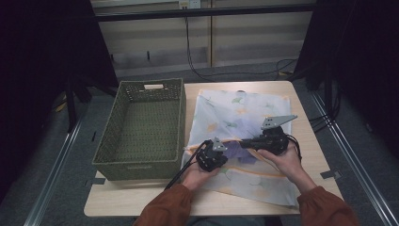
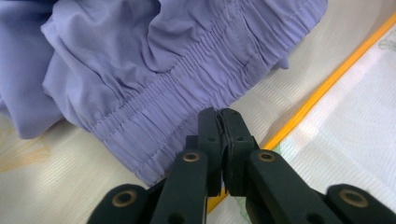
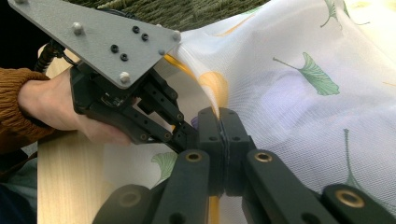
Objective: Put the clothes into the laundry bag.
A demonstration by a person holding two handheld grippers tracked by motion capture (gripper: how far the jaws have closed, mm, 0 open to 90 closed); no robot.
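A white mesh bag (image 1: 240, 113) printed with green leaves and trimmed in orange lies on the table's right half. A purple garment (image 2: 154, 74) with a gathered elastic waistband sits at the bag's opening (image 1: 241, 154). My left gripper (image 2: 219, 115) is shut, its tips pinching the waistband's edge; in the high view it (image 1: 228, 150) sits just left of the garment. My right gripper (image 3: 219, 116) is shut on the bag's orange-trimmed edge (image 3: 212, 95) and holds that layer raised. In the high view it (image 1: 244, 142) points left toward the left gripper (image 3: 189, 131), whose jaws reach under the raised mesh.
A deep green woven basket (image 1: 106, 141) stands on the table's left half, right beside the bag. Bare wooden tabletop (image 1: 141, 200) runs along the near edge. Dark stands and cables lie on the floor beyond the table. The person's orange sleeves enter from the bottom.
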